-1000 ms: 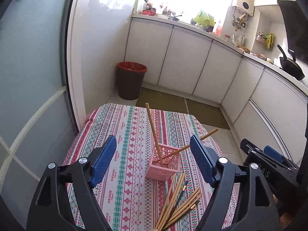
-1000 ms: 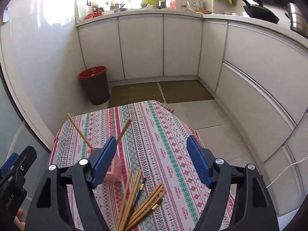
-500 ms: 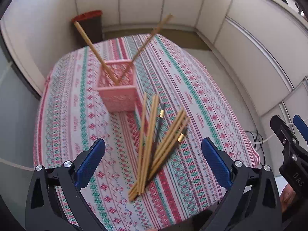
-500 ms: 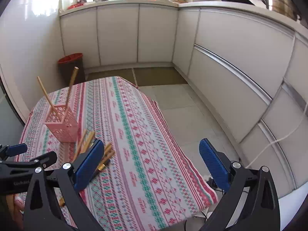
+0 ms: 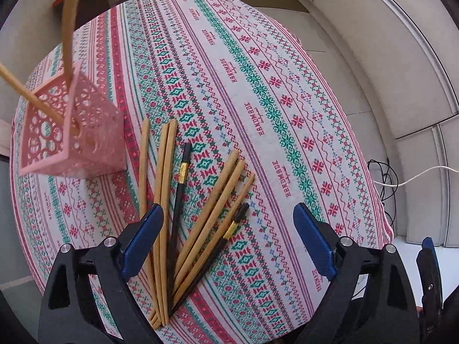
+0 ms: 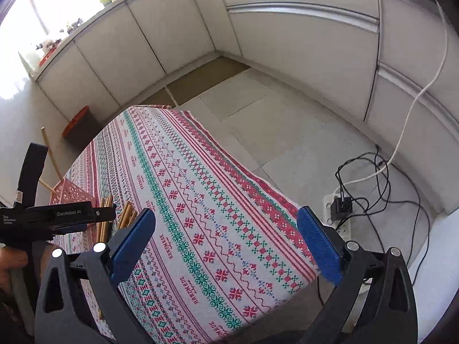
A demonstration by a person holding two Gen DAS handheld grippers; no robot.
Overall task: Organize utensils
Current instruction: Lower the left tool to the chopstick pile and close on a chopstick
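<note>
The left gripper [image 5: 228, 240] is hanging low with its blue-padded jaws spread wide, gripping nothing. The right gripper [image 6: 226, 240] is likewise gaping, its jaws parted and empty, sitting off to the right. A hand [image 6: 11, 261] is showing at the right view's left edge, clasping the left gripper's handle.

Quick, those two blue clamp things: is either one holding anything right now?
Left gripper: open, holding nothing, above the loose chopsticks on the table.
Right gripper: open, holding nothing, over the patterned tablecloth.
</note>
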